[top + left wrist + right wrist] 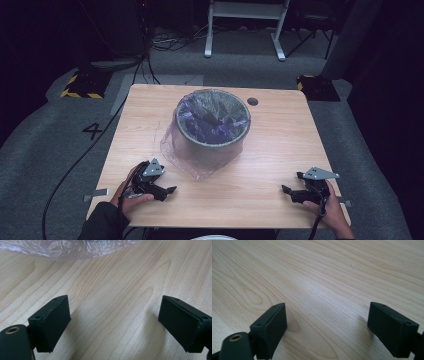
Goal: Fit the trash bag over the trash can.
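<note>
A grey round bin (212, 125) lined with a translucent purple plastic bag (180, 155) stands at the middle of the wooden table (265, 150). The bag's loose skirt spreads on the wood toward my left gripper (167, 191), which rests low at the front left, open and empty. In the left gripper view the bag's crinkled edge (70, 248) lies beyond the gripper (113, 325). My right gripper (289, 192) sits near the front right edge, open, with bare wood between its jaws in the right gripper view (327, 330).
A small dark hole (252, 101) marks the table's far right part. Cables (75, 165) run over the grey carpet at the left. A white frame (245, 25) and yellow-black striped blocks (82, 85) stand beyond the table. A metal bracket (97, 194) juts from the left edge.
</note>
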A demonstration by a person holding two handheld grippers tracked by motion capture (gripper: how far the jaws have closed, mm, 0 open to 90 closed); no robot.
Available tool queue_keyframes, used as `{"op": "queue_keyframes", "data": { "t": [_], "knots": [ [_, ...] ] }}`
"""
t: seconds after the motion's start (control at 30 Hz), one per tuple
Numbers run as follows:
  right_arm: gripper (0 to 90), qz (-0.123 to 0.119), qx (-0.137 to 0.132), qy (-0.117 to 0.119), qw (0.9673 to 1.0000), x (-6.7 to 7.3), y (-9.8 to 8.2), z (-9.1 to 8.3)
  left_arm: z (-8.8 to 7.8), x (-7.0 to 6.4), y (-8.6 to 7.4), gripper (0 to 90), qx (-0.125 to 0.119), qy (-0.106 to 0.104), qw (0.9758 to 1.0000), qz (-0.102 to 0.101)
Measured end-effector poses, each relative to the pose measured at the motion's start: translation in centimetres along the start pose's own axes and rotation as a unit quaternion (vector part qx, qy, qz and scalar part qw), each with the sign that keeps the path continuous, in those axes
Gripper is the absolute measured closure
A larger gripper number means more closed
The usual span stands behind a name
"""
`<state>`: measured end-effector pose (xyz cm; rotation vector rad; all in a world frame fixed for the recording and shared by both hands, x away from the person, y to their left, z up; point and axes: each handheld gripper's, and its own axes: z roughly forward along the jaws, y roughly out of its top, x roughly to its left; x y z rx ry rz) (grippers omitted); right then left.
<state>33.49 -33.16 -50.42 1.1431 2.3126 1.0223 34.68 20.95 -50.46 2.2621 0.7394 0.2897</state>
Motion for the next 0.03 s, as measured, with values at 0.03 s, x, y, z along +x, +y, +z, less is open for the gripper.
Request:
{"op": "queue_keyframes", "data": {
  "t": [0.03],
  "knots": [
    [15.8, 0.000, 0.000, 0.000, 1.0000, 0.00, 0.00, 0.00, 0.01, -0.02, -0.01, 10.1, 0.000, 0.000, 1.0000, -0.002]
  ]
}}
